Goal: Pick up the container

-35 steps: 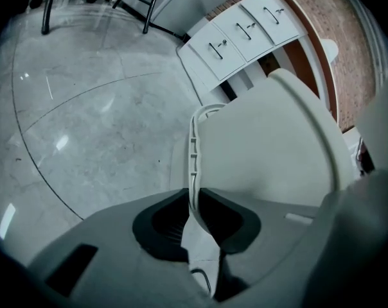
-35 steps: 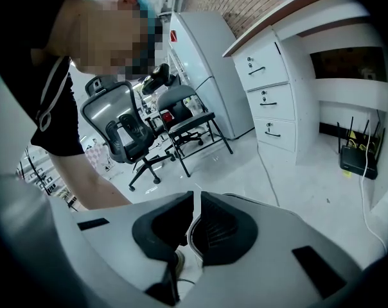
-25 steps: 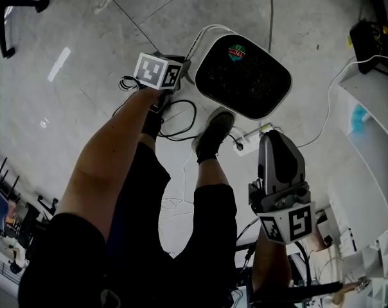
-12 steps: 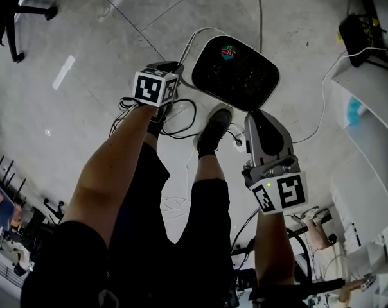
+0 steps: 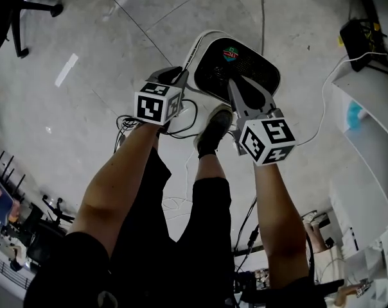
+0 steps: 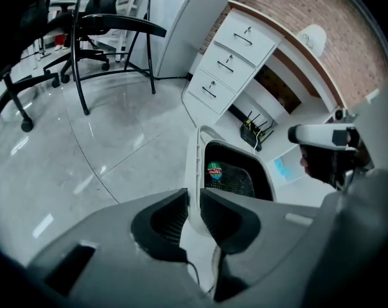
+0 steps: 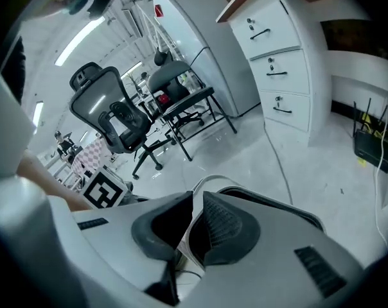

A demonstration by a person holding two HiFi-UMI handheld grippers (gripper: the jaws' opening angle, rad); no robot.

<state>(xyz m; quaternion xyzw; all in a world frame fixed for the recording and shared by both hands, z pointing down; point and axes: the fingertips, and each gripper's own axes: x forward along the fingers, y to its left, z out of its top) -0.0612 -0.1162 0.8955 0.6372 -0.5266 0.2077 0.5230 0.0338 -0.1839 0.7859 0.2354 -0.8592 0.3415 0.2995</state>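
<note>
**Container pinched at one end only; second tongs not gripping**

- Left gripper [image 5: 180, 76] [image 6: 194, 204]: the jaws are set narrow and clamped on the white rim of the container [image 5: 200, 50] [image 6: 193, 165]. The thin wall is seen pressed between both pads in the left gripper view.
- Right gripper [image 5: 235, 84] [image 7: 194, 204]: the jaws are drawn almost together. No grip is judged here. In the right gripper view only a sliver of the container's rim [image 7: 213, 180] is seen through the slit.
- The container is found just past the shoe [image 5: 213, 133] and the cables [image 5: 181, 117], over the floor [image 5: 117, 37]. Whether it is clear of the floor cannot be told.
- Key relation: the oblong mouth is laid with its long axis running from the left gripper's end away toward the head view's right. The left gripper is placed at the short end, so the load is judged to be carried off-centre.
- The right gripper is held over the near long side of the mouth, pointing down into it. It is the nearer one to the free side.
- For a balanced lift, the right jaws would have to be opened and set over the near rim, or taken along the long axis to the far short end.
- Risk: the thin rim could be flexed or slipped from a one-ended pinch.
</note>
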